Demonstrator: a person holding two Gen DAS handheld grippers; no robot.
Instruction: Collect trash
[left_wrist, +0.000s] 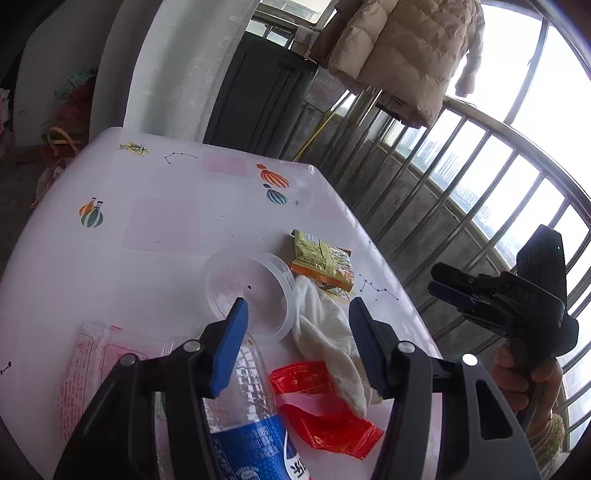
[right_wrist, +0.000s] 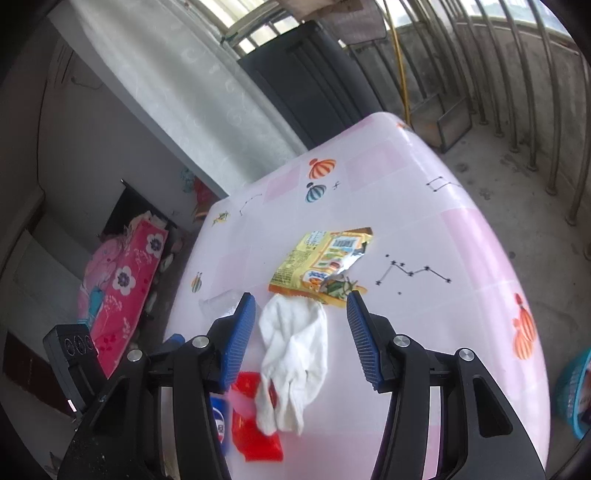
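Note:
Trash lies on a pink-and-white table (left_wrist: 147, 221): a clear round tub (left_wrist: 247, 284), a yellow-green snack wrapper (left_wrist: 321, 258), a crumpled white cloth (left_wrist: 325, 332), a red wrapper (left_wrist: 321, 406), a plastic bottle with a blue label (left_wrist: 247, 413) and a clear wrapper with pink print (left_wrist: 85, 369). My left gripper (left_wrist: 299, 306) hangs open over the tub's edge and the cloth; the bottle's neck runs under its left finger. My right gripper (right_wrist: 300, 295) is open above the white cloth (right_wrist: 295, 350), just short of the snack wrapper (right_wrist: 325, 262). It also shows at the table's right edge as the right gripper (left_wrist: 443, 284), held in a hand (left_wrist: 524, 376).
A metal balcony railing (left_wrist: 480, 177) runs along the right, with a beige jacket (left_wrist: 402, 48) hanging above. A dark cabinet (left_wrist: 258, 92) and a white curtain stand behind the table. A blue basket (right_wrist: 576, 395) sits low at the right, pink flowered bedding (right_wrist: 122, 280) at the left.

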